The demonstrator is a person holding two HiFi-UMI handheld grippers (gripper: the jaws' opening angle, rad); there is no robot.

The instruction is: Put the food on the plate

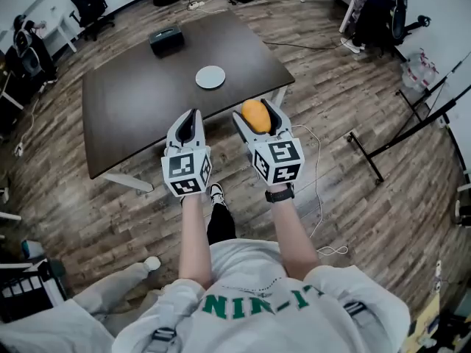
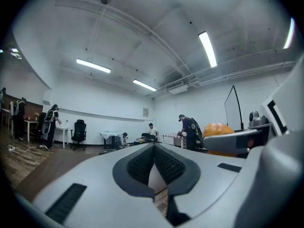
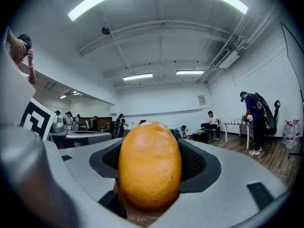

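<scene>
An orange, egg-shaped piece of food [image 1: 255, 115] sits between the jaws of my right gripper [image 1: 257, 116], which is shut on it; in the right gripper view the food [image 3: 149, 164] fills the gap between the pads. My left gripper [image 1: 190, 120] is shut with nothing in it, its pads [image 2: 153, 167] pressed together. Both grippers are raised in front of me, short of the near edge of the dark table [image 1: 132, 101]. A small white plate [image 1: 210, 76] lies near the table's middle, beyond both grippers. From the left gripper view the food [image 2: 216, 129] shows at the right.
A black box [image 1: 166, 40] rests at the table's far side. Wood floor surrounds the table. A cable [image 1: 316, 197] trails on the floor to my right, and a black stand [image 1: 368, 157] is further right. People and office chairs are across the room.
</scene>
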